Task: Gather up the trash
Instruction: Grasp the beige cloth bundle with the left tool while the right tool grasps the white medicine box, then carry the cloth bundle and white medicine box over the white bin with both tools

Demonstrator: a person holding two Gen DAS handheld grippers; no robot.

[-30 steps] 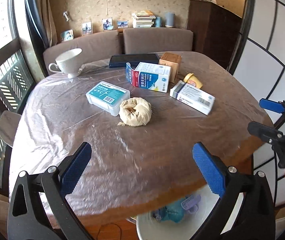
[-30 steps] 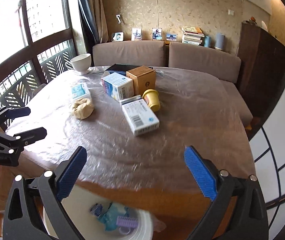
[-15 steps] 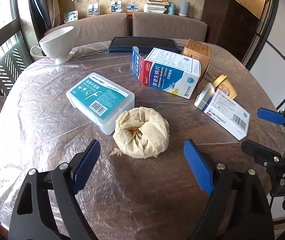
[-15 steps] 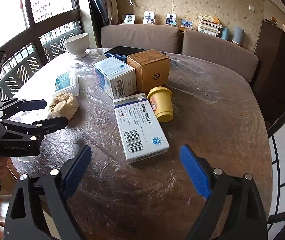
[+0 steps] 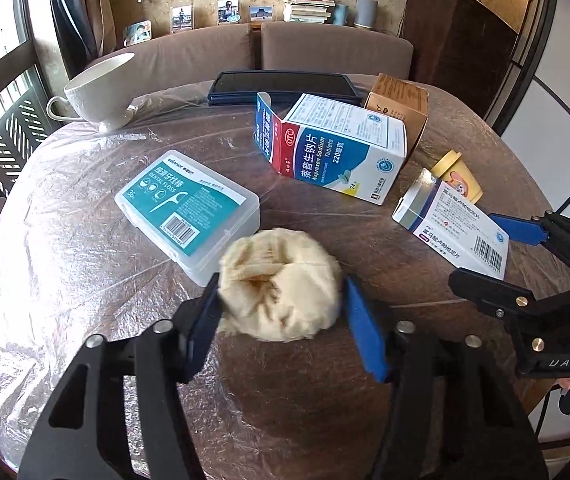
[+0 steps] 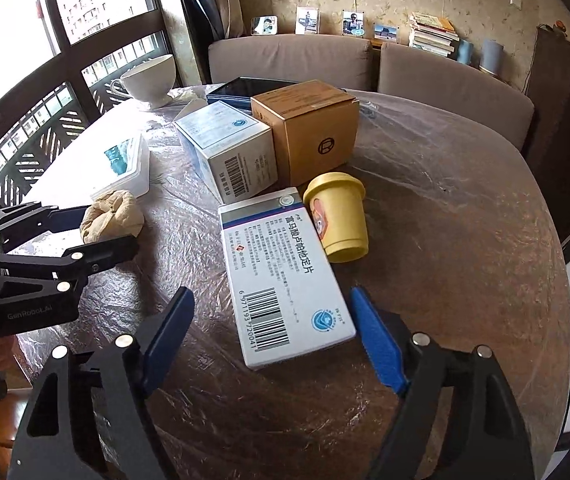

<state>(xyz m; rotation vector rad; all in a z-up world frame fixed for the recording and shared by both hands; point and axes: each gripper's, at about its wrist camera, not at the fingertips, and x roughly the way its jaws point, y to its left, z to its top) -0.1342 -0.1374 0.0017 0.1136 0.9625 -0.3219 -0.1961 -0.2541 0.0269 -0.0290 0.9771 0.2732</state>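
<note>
Left hand-held gripper (image 5: 281,312): jaws closing around the crumpled paper wad (image 5: 281,286), pads at its sides. Right hand-held gripper (image 6: 273,332): jaws apart and closing, straddling the near end of the flat medicine box (image 6: 285,272) without contact. Both items lay on the worktop (image 6: 465,240); nothing lifted yet, other boxes and the yellow cup (image 6: 339,216) left.

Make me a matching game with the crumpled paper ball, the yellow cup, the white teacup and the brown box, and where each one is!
Things:
1. crumpled beige paper ball
2. small yellow plastic cup
3. white china teacup
4. brown cardboard box

Places:
A. far side of the table, near the window
B. between the left tool's closing jaws
C. behind the yellow cup
D. lying beside the flat white medicine box

Pairs: 1-B, 2-D, 3-A, 4-C
</note>
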